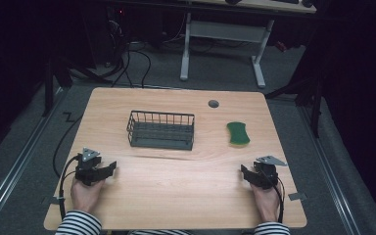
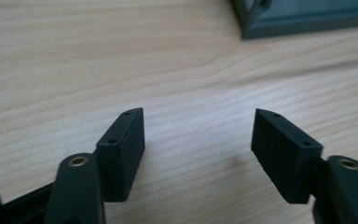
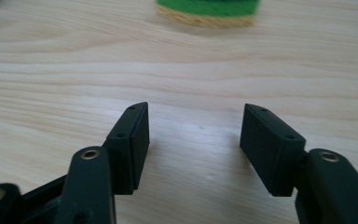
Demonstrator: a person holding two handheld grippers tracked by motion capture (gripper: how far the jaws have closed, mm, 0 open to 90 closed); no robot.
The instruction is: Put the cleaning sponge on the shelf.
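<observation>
A: Status on the grippers?

B: Left gripper point(image 1: 108, 170) rests at the near-left of the wooden table point(image 1: 176, 191), jaws apart, nothing between them, only bare wood in the gap. Right gripper point(image 1: 245, 172) sits at the near-right, same story: jaws spread, gap empty.

A: Where's the sponge?

B: Green sponge point(image 1: 238, 133) lies flat on the right half of the table, beyond the right gripper and well apart from it. In the right gripper view it sits straight ahead at the top edge point(image 3: 207, 10), green face up, tan layer under it. Not touched by either jaw.

A: And the basket?

B: Dark wire basket point(image 1: 161, 129) stands upright mid-table, left of the sponge, clear of it. It's ahead of the left gripper and to its right; the left gripper view catches just a corner of its base point(image 2: 303, 21). No contact there either.

A: Hands?

B: One per gripper, striped sleeves at the near edge.
</observation>
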